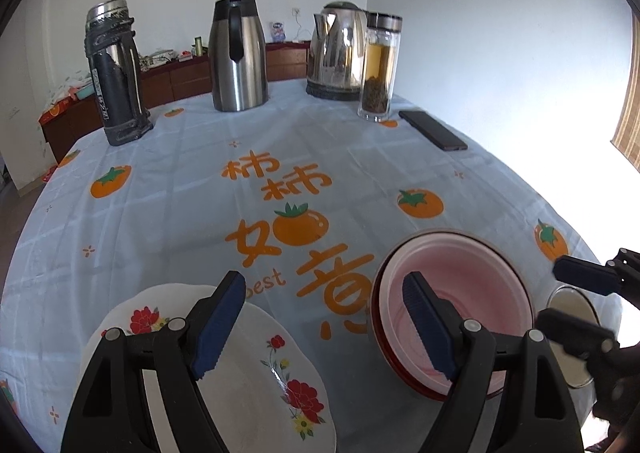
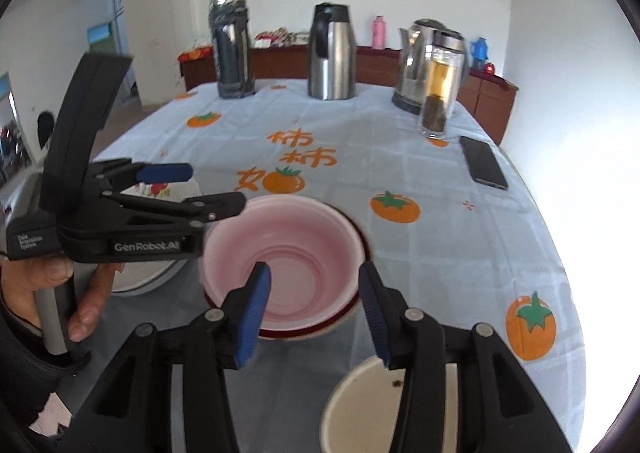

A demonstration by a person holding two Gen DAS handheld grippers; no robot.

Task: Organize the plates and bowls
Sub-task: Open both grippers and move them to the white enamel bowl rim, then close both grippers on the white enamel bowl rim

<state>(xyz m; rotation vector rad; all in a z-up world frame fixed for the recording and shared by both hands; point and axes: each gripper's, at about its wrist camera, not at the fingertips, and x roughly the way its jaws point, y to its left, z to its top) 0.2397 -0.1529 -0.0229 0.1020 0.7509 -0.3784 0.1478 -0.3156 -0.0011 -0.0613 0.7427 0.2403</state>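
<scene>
The pink bowl (image 2: pixel 288 253) sits nested in a dark red-rimmed dish (image 2: pixel 340 323) on the near half of the tablecloth (image 2: pixel 440 253), and everything else is placed from it here. Just to its left lies the white flowered plate (image 1: pixel 256 365), flat on the cloth, with red blooms printed near its edge. Nearer the camera on the bowl's right side rests a small cream-coloured bowl (image 2: pixel 360 405) with a dark speck inside (what the speck is cannot be told). The right gripper (image 2: pixel 316 313) hangs above the near rim of the pink bowl, its blue-padded fingers (image 2: pixel 256 313) spread apart with nothing between them and touching neither bowl. The left gripper (image 1: pixel 324 327) hovers over the gap between the flowered plate and the pink bowl, jaws wide apart and empty; seen from the right wrist, it points across the plate toward the pink bowl, and a hand (image 2: pixel 76 293) grips its grey handle. Beyond the pink bowl the cloth shows orange characters and printed persimmons. Along the far edge of the table, well apart from the bowl, stand a dark flask (image 1: pixel 116 73), a steel jug (image 1: pixel 238 53), an electric kettle (image 1: pixel 338 53) and a glass tea bottle (image 1: pixel 378 67). A black phone (image 1: pixel 432 129) lies flat to the far right of the bowl, just beside the tea bottle.
</scene>
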